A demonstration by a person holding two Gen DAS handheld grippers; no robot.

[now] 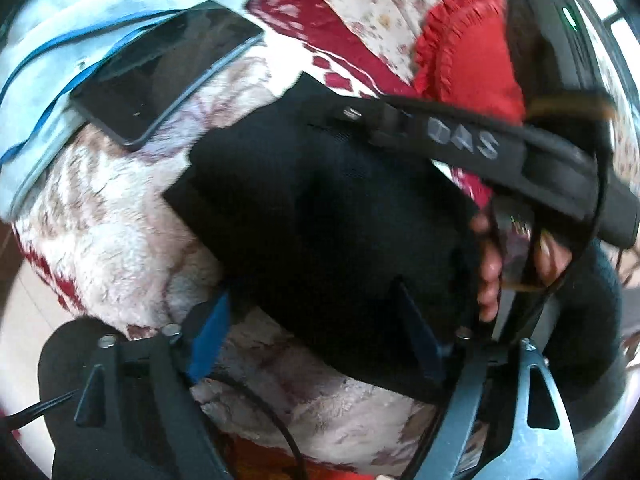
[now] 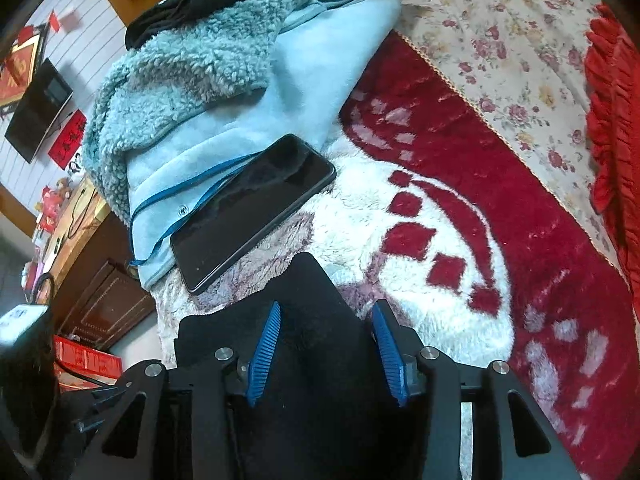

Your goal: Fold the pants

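The black pants (image 1: 320,216) lie folded into a compact dark block on the white and red plush blanket (image 1: 100,240). In the left wrist view my left gripper (image 1: 316,320) is open, its blue pads spread on either side of the pants' near edge. The right gripper's body and the hand that holds it cross the right side of that view. In the right wrist view my right gripper (image 2: 328,348) is open, with the black pants (image 2: 308,320) lying between its blue pads (image 2: 266,352). Neither gripper holds the cloth.
A black phone (image 2: 252,208) lies on a light blue fleece jacket (image 2: 224,80) just beyond the pants; it also shows in the left wrist view (image 1: 160,68). A red frilled cushion (image 1: 468,48) and floral sheet (image 2: 500,40) lie further back. The bed edge is at left.
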